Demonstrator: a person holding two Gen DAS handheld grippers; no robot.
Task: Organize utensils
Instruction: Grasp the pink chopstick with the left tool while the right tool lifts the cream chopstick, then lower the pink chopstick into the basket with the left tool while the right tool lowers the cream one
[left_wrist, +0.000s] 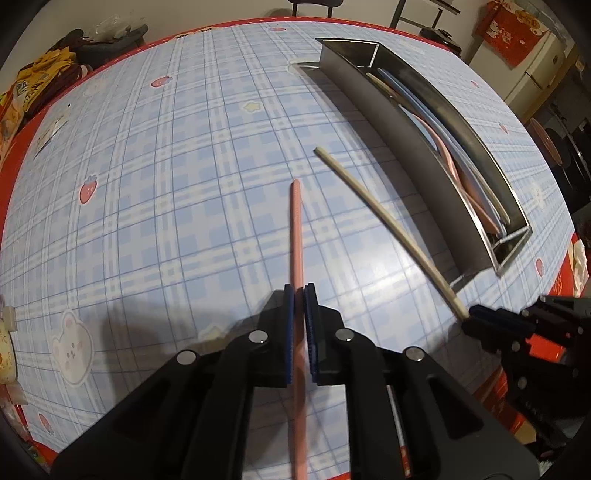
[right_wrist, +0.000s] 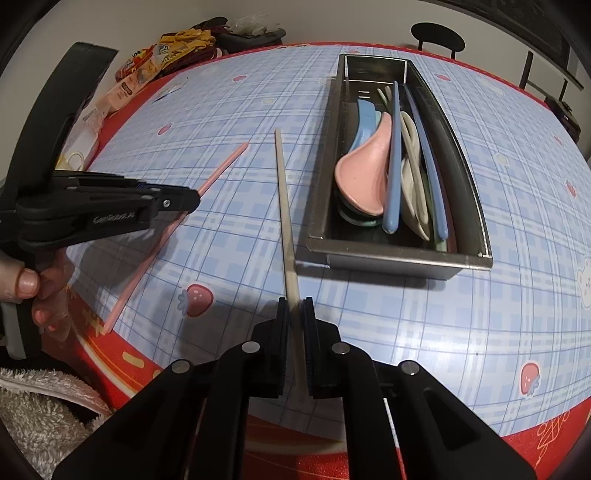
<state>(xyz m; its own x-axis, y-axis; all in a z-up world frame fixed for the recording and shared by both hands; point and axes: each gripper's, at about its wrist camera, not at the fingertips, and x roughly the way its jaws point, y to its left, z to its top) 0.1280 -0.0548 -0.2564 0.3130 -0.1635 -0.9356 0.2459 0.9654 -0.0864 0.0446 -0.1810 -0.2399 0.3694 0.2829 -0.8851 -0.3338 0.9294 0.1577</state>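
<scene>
My left gripper (left_wrist: 299, 291) jaws clamp the pink chopstick (left_wrist: 296, 229); my right gripper (right_wrist: 295, 306) jaws clamp the beige chopstick (right_wrist: 284, 192) beside the tray (right_wrist: 399, 258). Both probably light, stiff, slippery; grip mid-length.

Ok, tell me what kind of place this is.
Probably a home dining area: a table under a cartoon plaid tablecloth, snack packets piled at its far edge, and a steel utensil tray with spoons and chopsticks.

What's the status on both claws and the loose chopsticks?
Left claw shut on pink chopstick. Right claw shut on beige chopstick. Metal tray already holds spoons and chopsticks. Path to tray looks clear.
</scene>
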